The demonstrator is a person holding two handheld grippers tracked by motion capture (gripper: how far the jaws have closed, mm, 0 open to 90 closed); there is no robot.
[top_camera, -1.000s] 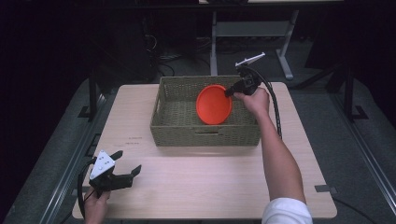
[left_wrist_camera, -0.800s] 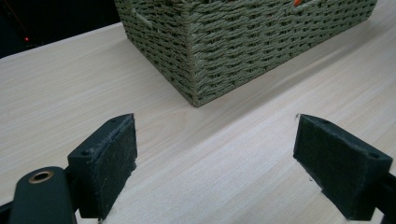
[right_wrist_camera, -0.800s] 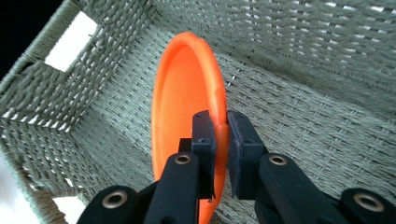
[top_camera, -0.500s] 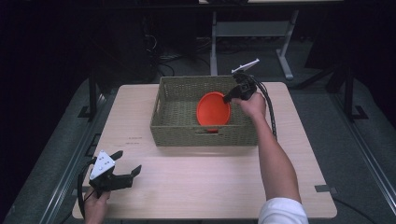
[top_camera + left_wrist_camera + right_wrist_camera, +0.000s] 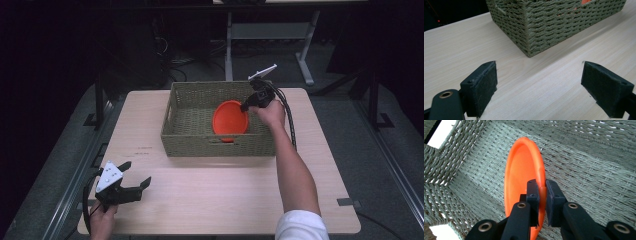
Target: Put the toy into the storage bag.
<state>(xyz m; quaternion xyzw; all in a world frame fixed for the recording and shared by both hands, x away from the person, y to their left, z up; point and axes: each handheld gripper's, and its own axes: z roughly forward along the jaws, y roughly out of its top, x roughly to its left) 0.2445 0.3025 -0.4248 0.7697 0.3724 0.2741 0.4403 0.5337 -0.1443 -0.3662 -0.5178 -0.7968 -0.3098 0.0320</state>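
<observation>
An orange plate (image 5: 230, 121) hangs tilted on edge inside the green woven basket (image 5: 190, 145), toward its right half. My right gripper (image 5: 247, 106) is shut on the plate's rim; in the right gripper view the two black jaws pinch the orange plate (image 5: 524, 175) over the basket floor (image 5: 584, 170). My left gripper (image 5: 136, 175) rests at the table's front left corner, open, with nothing between its pads (image 5: 481, 85). The basket's near corner (image 5: 531, 27) stands just ahead of it, with orange showing through the weave.
The light wood table (image 5: 210, 200) stretches wide in front of the basket. The right gripper's cable (image 5: 289, 120) trails over the table's right side. A metal stand (image 5: 270, 30) and dark floor lie behind the table.
The right gripper has lowered the orange plate deeper into the basket and a little toward the right. The left gripper has stayed where it was.
</observation>
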